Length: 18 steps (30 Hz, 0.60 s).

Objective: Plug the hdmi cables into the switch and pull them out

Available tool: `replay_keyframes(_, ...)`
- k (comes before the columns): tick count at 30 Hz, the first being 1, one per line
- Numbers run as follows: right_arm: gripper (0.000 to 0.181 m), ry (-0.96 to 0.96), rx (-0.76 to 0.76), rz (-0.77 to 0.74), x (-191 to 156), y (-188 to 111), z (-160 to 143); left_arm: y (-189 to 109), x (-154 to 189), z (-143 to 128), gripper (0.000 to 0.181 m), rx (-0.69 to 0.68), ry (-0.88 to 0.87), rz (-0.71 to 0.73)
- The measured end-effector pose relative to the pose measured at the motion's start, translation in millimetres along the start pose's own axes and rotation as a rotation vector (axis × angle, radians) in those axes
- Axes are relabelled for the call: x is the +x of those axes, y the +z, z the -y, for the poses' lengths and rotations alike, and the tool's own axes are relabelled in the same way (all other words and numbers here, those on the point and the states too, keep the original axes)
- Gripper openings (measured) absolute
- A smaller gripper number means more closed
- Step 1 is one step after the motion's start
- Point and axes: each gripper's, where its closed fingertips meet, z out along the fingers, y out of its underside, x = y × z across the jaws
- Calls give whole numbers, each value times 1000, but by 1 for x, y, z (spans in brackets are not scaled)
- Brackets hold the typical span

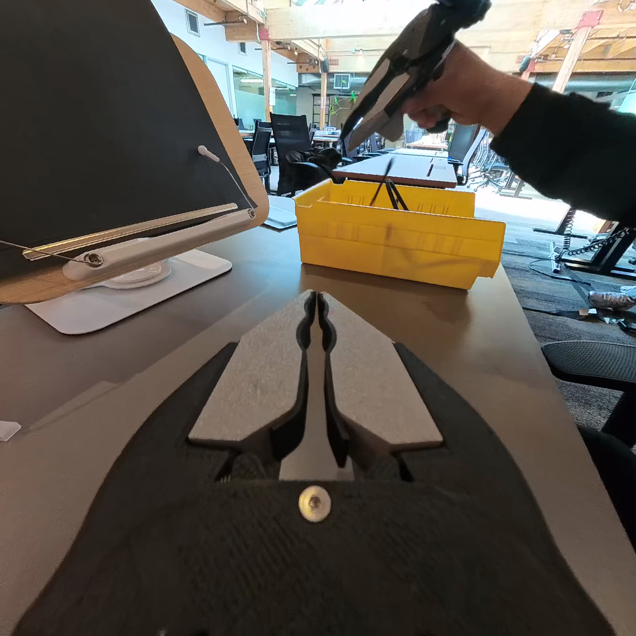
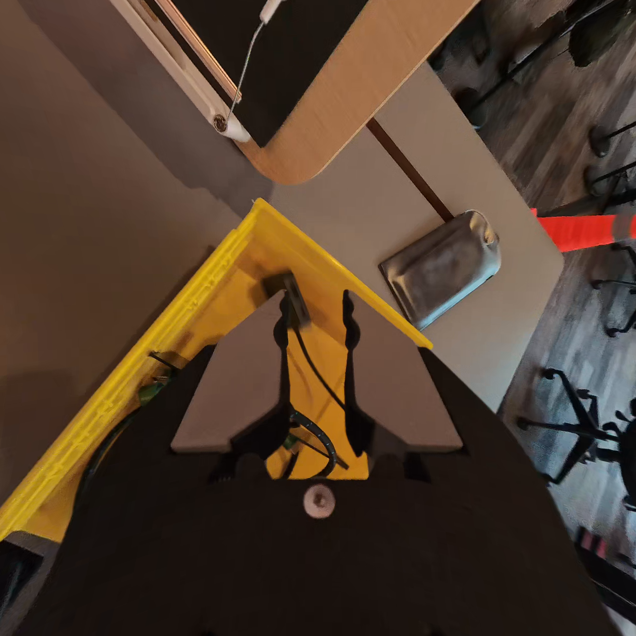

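On my far left stands a tilted book stand (image 1: 103,137) — dark face, pale wood edge, a white base flat on the table (image 1: 430,327). A thin wire page-holder with a white tip rests against its face. My left hand-held gripper (image 1: 316,296) sits low over the bare table in the middle, its two fingertips brought together with only a sliver between them at the tips and nothing between them.

Further right, at the table's far side, is the yellow bin (image 1: 395,241). From the left wrist view I see thin black cable ends poking above its rim. My right hand-held gripper (image 1: 347,137) hangs above the bin, pointing down and to the left, with the person's hand (image 1: 471,93) and dark sleeve coming in from the right edge.

In the right wrist view I look down into the bin: the right hand-held gripper is spread wide, holding nothing. The small dark box that I take for the switch (image 2: 292,299) lies in the bin's far corner, just at the tip of the left finger (image 2: 241,378); I cannot tell whether they touch. A black cable (image 2: 316,371) runs from it across the yellow floor between the fingers, and more dark cables curl nearer the camera. Right of the bin, on the table, lies a grey pouch-like object (image 2: 444,268) — blurred.
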Motion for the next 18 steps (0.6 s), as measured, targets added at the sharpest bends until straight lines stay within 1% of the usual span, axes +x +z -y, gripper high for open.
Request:
replay_keyframes(2, 27, 25, 81, 6, -6, -10, 12, 1, -3, -2, 0, -10, 4, 20)
replay_keyframes(3, 27, 43, 128, 21, -12, -16, 20, 1, -10, -4, 0, -21, 21, 65)
replay_keyframes(4, 28, 59, 171, 62, -25, -23, 30, 1, -21, -8, 0, -49, 56, 142)
replay_keyframes(7, 41, 90, 293, 258, -90, -37, 62, -15, -72, -25, 0, -217, 243, 507)
replay_keyframes(8, 47, 89, 329, 323, -117, -38, 72, -22, -84, -28, 0, -266, 310, 605)
replay_keyframes(10, 56, 65, 405, 413, -169, -34, 92, -32, -100, -35, 0, -356, 397, 737)
replay_keyframes(12, 61, 45, 437, 440, -213, -15, 107, -36, -109, -38, 0, -401, 435, 811)
replay_keyframes(14, 64, 40, 451, 415, -242, 15, 121, -39, -111, -37, 0, -405, 459, 838)
replay_keyframes(16, 64, 55, 452, 402, -260, 48, 132, -44, -115, -36, 0, -406, 463, 867)
replay_keyframes(18, 62, 99, 458, 388, -264, 79, 143, -52, -124, -35, 0, -412, 448, 926)
